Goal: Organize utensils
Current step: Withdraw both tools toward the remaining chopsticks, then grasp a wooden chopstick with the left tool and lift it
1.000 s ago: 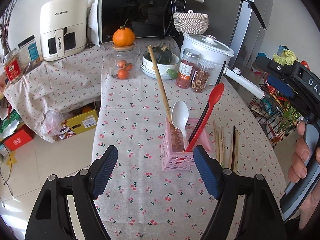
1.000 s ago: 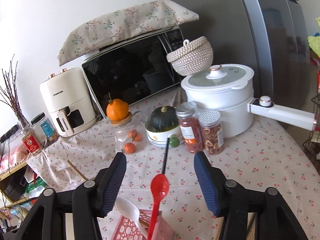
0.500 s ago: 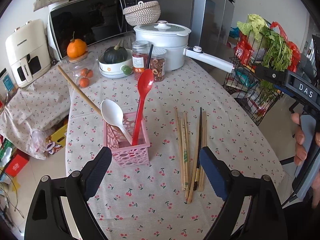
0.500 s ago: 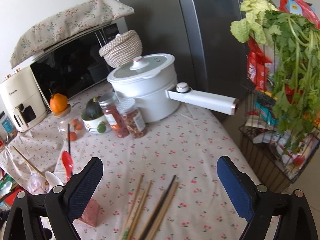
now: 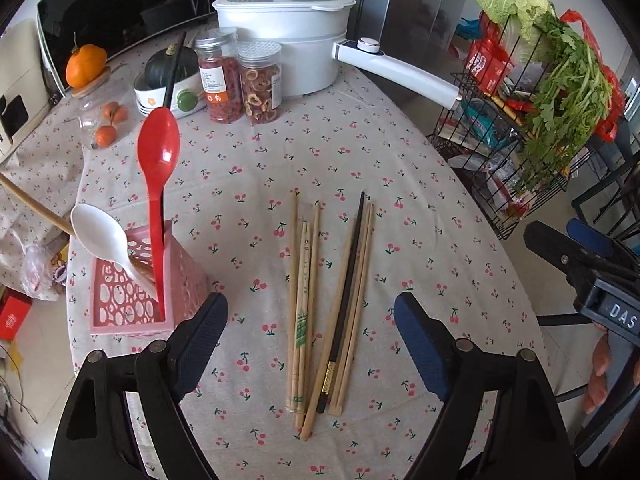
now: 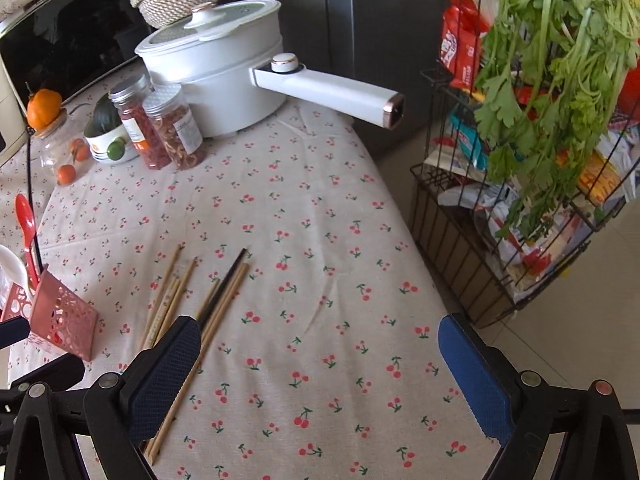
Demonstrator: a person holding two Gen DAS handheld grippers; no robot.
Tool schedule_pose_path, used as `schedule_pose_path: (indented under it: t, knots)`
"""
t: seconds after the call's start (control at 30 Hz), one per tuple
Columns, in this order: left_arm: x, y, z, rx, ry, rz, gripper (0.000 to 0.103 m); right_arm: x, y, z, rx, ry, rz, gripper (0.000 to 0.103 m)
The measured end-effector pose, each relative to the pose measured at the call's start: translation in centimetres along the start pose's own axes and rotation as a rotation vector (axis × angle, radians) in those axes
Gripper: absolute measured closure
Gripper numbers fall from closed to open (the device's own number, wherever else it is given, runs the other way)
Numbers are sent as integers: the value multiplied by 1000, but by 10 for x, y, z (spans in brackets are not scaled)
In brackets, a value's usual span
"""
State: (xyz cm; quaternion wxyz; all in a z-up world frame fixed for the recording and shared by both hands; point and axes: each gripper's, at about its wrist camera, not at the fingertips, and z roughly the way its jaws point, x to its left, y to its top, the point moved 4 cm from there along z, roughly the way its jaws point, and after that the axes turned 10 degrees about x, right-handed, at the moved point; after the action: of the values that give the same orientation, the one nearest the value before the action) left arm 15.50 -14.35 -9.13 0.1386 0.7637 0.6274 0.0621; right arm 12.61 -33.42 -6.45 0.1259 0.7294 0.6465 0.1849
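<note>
My left gripper (image 5: 310,344) and right gripper (image 6: 320,376) were both spread wide, holding nothing. Chopsticks (image 5: 328,312) lay loose on the tablecloth (image 5: 420,220), beside the pink holder (image 5: 132,300) with red spoon (image 5: 157,184) and white spoon (image 5: 106,240).

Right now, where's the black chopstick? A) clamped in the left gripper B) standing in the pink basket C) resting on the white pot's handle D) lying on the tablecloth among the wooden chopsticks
D: the black chopstick lies flat on the tablecloth among the wooden chopsticks, to the right of the pink basket; the left gripper is open above the pile and holds nothing.
</note>
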Motion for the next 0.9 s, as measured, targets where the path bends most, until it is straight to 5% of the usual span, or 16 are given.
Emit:
schedule_pose_path:
  t: [0.07, 0.2, 0.23, 0.6, 0.9]
  knots:
    - [-1, 15, 16, 24, 16, -14, 39, -8, 3, 5, 8, -5, 30, 4]
    - [4, 40, 53, 69, 13, -54, 85, -16, 8, 16, 28, -22, 59, 4]
    - [6, 44, 62, 79, 22, -67, 88, -16, 10, 19, 33, -30, 51, 4]
    - [17, 87, 123, 100, 92, -130, 89, -9, 17, 44, 83, -55, 3, 4]
    - [25, 92, 142, 136, 144, -130, 93, -6, 21, 50, 96, -50, 5, 4]
